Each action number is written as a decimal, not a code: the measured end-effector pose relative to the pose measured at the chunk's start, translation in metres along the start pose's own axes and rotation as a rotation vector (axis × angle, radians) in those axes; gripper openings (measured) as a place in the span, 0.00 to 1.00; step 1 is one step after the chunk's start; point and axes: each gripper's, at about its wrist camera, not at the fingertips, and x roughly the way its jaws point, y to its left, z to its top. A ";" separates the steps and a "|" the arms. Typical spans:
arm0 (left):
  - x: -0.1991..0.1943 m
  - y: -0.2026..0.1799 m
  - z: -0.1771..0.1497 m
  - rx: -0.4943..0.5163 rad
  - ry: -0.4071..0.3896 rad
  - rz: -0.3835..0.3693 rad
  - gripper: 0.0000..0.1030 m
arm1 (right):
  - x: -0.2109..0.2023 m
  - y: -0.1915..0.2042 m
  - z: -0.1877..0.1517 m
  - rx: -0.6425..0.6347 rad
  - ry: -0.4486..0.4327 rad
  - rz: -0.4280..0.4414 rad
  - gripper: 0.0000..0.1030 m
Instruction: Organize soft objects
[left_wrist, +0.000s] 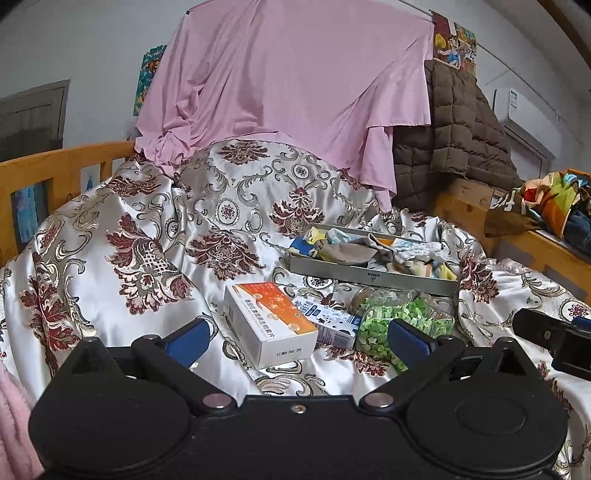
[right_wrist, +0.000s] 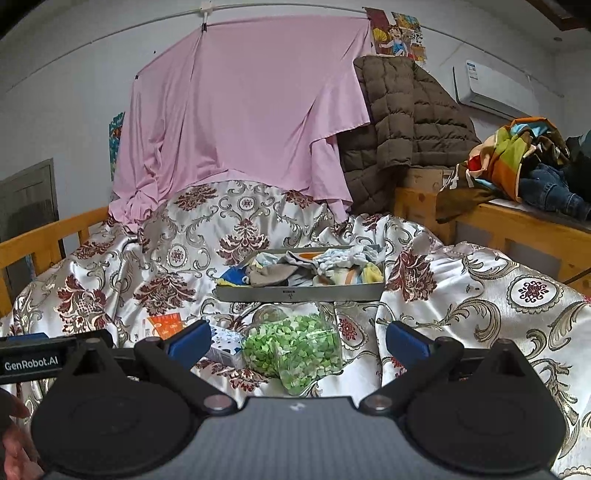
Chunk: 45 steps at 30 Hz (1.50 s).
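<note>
A grey tray (left_wrist: 373, 276) (right_wrist: 299, 293) lies on the patterned bedspread, filled with several small socks and cloths (left_wrist: 369, 247) (right_wrist: 314, 267). In front of it lie a clear jar of green bits (left_wrist: 399, 317) (right_wrist: 291, 343), an orange-and-white box (left_wrist: 271, 323) (right_wrist: 166, 325) and a small blue-and-white carton (left_wrist: 328, 321) (right_wrist: 225, 345). My left gripper (left_wrist: 299, 338) stands open above the boxes, holding nothing. My right gripper (right_wrist: 299, 341) stands open over the jar, also with nothing in it; its body (left_wrist: 554, 336) shows at the right edge of the left wrist view.
The satin bedspread (left_wrist: 166, 236) (right_wrist: 480, 295) covers a bed with wooden rails (left_wrist: 55, 170) (right_wrist: 48, 236). A pink sheet (left_wrist: 288, 81) and a brown quilted coat (right_wrist: 402, 122) hang behind. Colourful clothes (right_wrist: 517, 158) are piled on a wooden ledge at right. A pink fleece (left_wrist: 14, 424) is at lower left.
</note>
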 end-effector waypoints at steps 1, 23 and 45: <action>0.001 0.000 0.000 0.001 0.003 0.004 0.99 | 0.001 0.000 0.000 0.000 0.005 0.000 1.00; 0.011 -0.004 -0.006 0.042 0.054 0.066 0.99 | 0.014 0.003 -0.009 -0.006 0.073 -0.019 1.00; 0.046 -0.015 -0.013 0.044 0.082 0.115 0.99 | 0.046 -0.008 -0.019 0.014 0.091 -0.102 1.00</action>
